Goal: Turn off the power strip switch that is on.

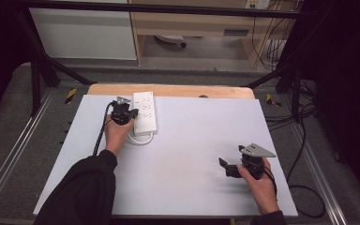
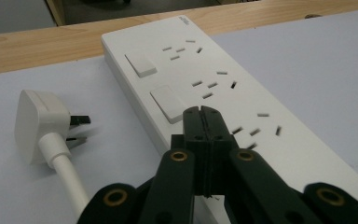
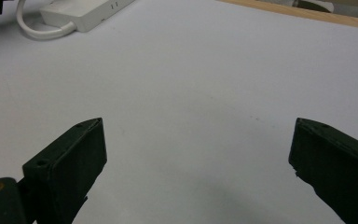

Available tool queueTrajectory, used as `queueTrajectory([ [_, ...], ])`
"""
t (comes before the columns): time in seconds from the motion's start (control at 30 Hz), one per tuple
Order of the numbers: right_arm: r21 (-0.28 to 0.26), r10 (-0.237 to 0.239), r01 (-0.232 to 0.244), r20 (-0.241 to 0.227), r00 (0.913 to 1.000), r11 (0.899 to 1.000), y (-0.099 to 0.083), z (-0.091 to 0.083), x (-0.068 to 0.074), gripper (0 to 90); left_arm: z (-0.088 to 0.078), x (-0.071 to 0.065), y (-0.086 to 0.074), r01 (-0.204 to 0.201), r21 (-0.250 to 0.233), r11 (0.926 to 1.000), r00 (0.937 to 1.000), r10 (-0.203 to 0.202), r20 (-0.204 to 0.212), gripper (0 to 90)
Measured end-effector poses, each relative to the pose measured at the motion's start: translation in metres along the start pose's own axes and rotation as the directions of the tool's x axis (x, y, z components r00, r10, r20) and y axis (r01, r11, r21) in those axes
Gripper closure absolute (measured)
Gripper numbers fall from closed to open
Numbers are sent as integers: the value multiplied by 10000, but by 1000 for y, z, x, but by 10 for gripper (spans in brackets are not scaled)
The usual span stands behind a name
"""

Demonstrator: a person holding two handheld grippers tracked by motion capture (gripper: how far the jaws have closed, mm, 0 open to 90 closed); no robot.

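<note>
A pale grey-white mat [image 1: 192, 140] covers a wooden table [image 1: 168, 90] set inside a dark metal frame, with a light cabinet and loose cables behind it. At the left of the high view, the left gripper [image 1: 124, 114] sits at the far left part of the mat, held by a hand in a dark sleeve; its jaws are pressed flat together with nothing between them. In the left gripper view the closed tips [image 2: 201, 116] rest over the near edge of the white power strip [image 2: 223, 93], beside one of its rocker switches [image 2: 170, 102]. Left of the strip lies its white plug [image 2: 39, 123] on its side, pins pointing toward the strip, apart from it. The strip [image 1: 145, 112] lies lengthwise just right of the left gripper, its cord [image 1: 138, 139] looping at the near end. Well apart, at the near right of the mat, the right gripper [image 1: 229, 168] is held with its jaws spread wide and empty above bare mat [image 3: 200, 93]
</note>
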State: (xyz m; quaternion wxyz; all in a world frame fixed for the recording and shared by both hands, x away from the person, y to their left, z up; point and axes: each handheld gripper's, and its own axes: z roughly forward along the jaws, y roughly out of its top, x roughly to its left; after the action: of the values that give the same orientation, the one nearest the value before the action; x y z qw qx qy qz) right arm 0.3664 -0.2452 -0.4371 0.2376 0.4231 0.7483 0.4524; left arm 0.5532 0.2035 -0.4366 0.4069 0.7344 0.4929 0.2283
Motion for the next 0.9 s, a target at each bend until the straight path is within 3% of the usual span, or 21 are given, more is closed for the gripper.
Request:
queueTrajectory([
  [0.9,17,5,-5,-13,10000,10000,0,0,0,45,3,-2,2,-360,98,9993,9993,361,-128,900],
])
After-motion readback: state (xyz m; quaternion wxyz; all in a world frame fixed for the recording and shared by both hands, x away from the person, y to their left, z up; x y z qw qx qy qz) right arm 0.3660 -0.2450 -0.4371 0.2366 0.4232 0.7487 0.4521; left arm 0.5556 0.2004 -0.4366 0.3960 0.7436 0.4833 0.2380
